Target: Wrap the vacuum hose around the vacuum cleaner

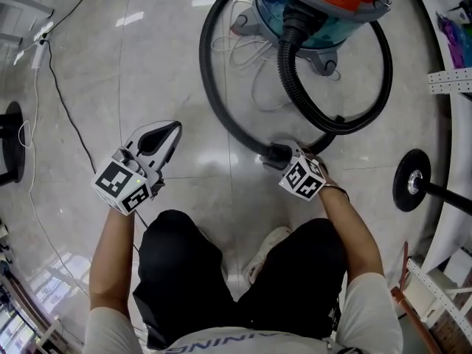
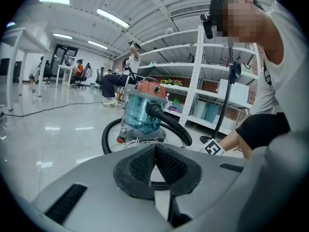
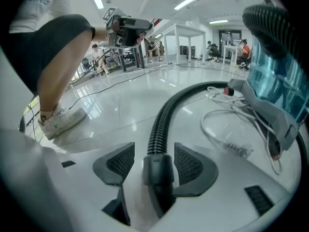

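Right, the person is crouched low over the glossy floor [image 1: 110, 65], and the vacuum cleaner [image 1: 324, 9], teal tub with an orange top, stands just ahead. The black vacuum hose [image 1: 289, 72] leaves the tub's front inlet, loops around the machine's far side, sweeps down its left flank across the tiles and ends right at the right gripper [image 1: 284, 155]. That gripper's own view shows the smooth end cuff sitting squarely between the ribbed pads [image 3: 120, 163], jaws narrowed onto it and gripping, the corrugated run curving off toward the tub. Over on the other side, the left gripper [image 1: 171, 130] hangs above bare floor, well apart from the hose, its pads pressed together at the tips with nothing between them. A white power cord [image 1: 243, 50] lies in loose coils beside the machine's base, inside the hose loop.
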